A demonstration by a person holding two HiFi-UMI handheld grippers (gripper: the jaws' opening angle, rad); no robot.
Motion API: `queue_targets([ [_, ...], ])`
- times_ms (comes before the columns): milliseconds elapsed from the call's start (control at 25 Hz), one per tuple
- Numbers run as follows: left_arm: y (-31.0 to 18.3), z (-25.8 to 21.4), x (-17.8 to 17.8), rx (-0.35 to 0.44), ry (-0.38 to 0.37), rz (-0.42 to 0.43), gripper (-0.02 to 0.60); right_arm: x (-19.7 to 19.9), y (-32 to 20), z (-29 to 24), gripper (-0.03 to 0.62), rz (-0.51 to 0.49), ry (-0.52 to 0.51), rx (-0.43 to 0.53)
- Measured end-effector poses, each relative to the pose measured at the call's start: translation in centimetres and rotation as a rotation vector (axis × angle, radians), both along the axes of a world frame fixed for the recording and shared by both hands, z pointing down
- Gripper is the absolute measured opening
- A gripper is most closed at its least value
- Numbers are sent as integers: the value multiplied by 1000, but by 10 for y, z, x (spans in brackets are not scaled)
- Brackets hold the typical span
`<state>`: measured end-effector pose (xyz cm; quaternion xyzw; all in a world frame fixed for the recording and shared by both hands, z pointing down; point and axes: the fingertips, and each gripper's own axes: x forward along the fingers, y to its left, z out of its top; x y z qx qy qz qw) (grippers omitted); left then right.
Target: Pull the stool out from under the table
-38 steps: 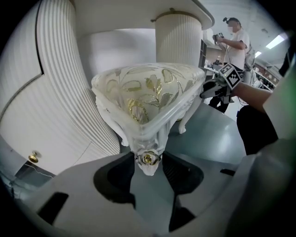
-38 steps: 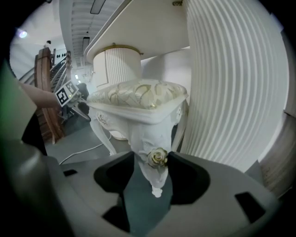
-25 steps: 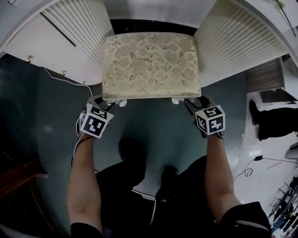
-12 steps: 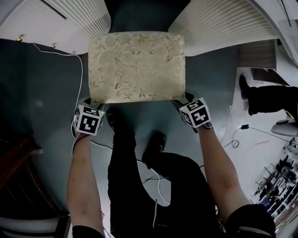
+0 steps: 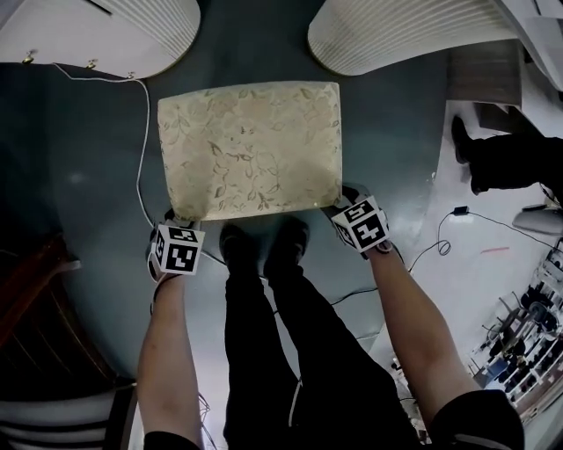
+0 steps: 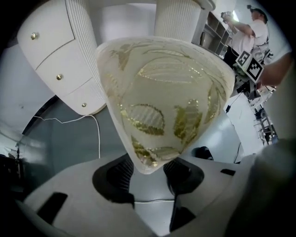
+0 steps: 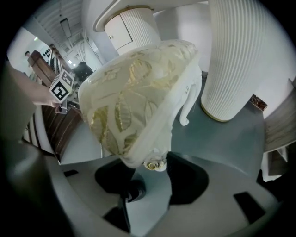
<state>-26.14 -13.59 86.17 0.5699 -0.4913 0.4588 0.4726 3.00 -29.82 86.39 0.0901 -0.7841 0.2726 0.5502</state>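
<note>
Stool (image 5: 249, 145) has slid nearer, front corners clamped between both jaws.

support: floor (image 5: 79, 176) | on it: stool (image 5: 251, 149), cable (image 5: 144, 141), table pedestals (image 5: 396, 35)

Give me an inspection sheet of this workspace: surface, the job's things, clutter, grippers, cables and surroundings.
Surface: dark smooth floor.
Job's things: the stool, with a leaf-patterned cushion, stands on open floor in front of the table's two white ribbed pedestals, out from between them.
Clutter: nothing seen.
Grippers: the left gripper is clamped on the stool's near left corner. The right gripper is on the near right corner, and its jaws have just been closing on it.
Cables: a white cable lies on the floor left of the stool, and a black cable lies at the right.
Surroundings: wooden furniture at lower left; a bystander's legs at right.
</note>
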Motion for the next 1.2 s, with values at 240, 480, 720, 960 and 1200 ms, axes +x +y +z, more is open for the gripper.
queue_targets([
  [240,-6,3,14,124,-5,-103,210,-3,-26,-12,269,-62,2,83],
  [480,-9,-4,8,167,0,-73,241,-7,-32,-31,321,27,-9,180],
  [720,-16,-29,11,186,44,16,240,-21,-32,-66,314,-49,-50,271],
  [960,-16,-33,7,145,40,-41,256,-18,-16,-63,268,-81,6,191],
  [1200,-17,-79,5,168,22,-89,221,-13,-2,-100,239,-10,16,165],
])
